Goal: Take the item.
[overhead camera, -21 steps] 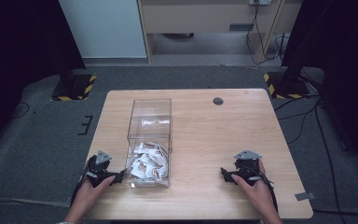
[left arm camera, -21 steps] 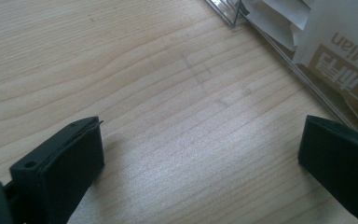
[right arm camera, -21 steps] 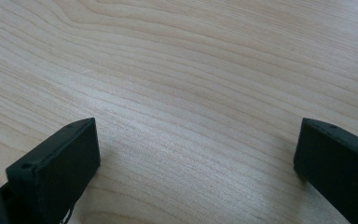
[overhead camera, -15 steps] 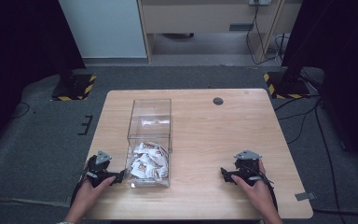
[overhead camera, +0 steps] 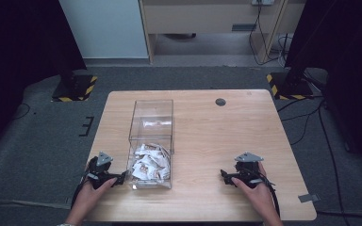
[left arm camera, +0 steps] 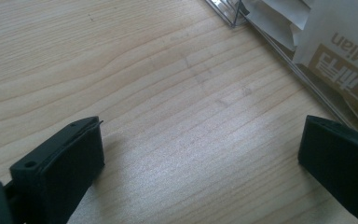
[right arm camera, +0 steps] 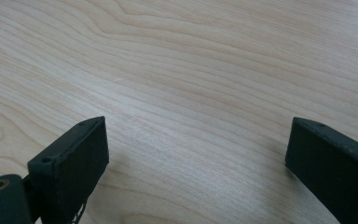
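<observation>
A clear plastic box (overhead camera: 152, 141) stands lengthwise on the wooden table (overhead camera: 217, 136), with several white and tan packets (overhead camera: 148, 162) heaped at its near end. My left gripper (overhead camera: 121, 178) rests on the table just left of the box's near corner, held by a hand. In the left gripper view its jaws stand wide apart over bare wood, open, with the box wall (left arm camera: 279, 44) and a packet (left arm camera: 345, 51) at the upper right. My right gripper (overhead camera: 224, 177) lies near the table's front right, open, its jaws spread over bare wood in the right gripper view.
A small dark round hole (overhead camera: 220, 101) sits at the table's back right. Grey carpet surrounds the table, with yellow-black striped stand bases (overhead camera: 75, 87) at the back left and back right (overhead camera: 287, 87). Cables trail on the floor to the right.
</observation>
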`<state>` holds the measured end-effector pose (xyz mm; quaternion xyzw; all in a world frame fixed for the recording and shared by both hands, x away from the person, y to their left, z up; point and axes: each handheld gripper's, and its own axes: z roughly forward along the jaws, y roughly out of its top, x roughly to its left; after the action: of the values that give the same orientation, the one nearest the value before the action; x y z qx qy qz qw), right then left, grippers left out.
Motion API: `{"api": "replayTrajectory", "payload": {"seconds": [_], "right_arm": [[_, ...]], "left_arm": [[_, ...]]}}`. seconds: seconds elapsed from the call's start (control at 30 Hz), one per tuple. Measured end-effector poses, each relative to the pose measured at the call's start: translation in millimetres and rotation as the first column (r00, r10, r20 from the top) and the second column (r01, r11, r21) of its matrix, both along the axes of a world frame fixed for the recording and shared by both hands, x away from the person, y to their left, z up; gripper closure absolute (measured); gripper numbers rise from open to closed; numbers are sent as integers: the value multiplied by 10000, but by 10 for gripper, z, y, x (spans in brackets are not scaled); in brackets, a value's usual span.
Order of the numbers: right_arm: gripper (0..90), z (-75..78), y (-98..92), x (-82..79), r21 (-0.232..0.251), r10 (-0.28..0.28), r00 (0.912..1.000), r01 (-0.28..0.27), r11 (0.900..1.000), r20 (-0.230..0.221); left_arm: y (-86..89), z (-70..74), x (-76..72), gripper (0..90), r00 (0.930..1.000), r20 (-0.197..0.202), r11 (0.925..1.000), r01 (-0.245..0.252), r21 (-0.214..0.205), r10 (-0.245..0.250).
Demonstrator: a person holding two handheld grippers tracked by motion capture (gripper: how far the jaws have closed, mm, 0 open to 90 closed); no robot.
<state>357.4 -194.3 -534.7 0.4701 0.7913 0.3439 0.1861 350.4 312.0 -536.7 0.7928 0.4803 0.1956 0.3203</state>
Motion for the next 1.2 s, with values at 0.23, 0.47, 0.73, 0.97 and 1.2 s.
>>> {"api": "replayTrajectory", "payload": {"seconds": [0.23,0.47,0.73,0.97,1.2], "right_arm": [[79,75,39,-41,39,108,9998,-109,9999,137],[75,153,71,-61,41,130,9998,-131,9999,130],[79,248,157,-71,-179,471,9985,-466,9988,269],[93,370,311,-73,-192,900,9955,-895,9958,284],[130,457,440,-43,-211,1193,9926,-1188,9927,233]], "left_arm": [[0,0,0,0,10000,1,10000,-1,-1,1],[0,0,0,0,10000,-1,10000,-1,-1,1],[0,0,0,0,10000,-2,10000,-2,-2,2],[0,0,0,0,10000,-2,10000,0,0,0],[0,0,0,0,10000,-1,10000,-1,-2,1]]}}
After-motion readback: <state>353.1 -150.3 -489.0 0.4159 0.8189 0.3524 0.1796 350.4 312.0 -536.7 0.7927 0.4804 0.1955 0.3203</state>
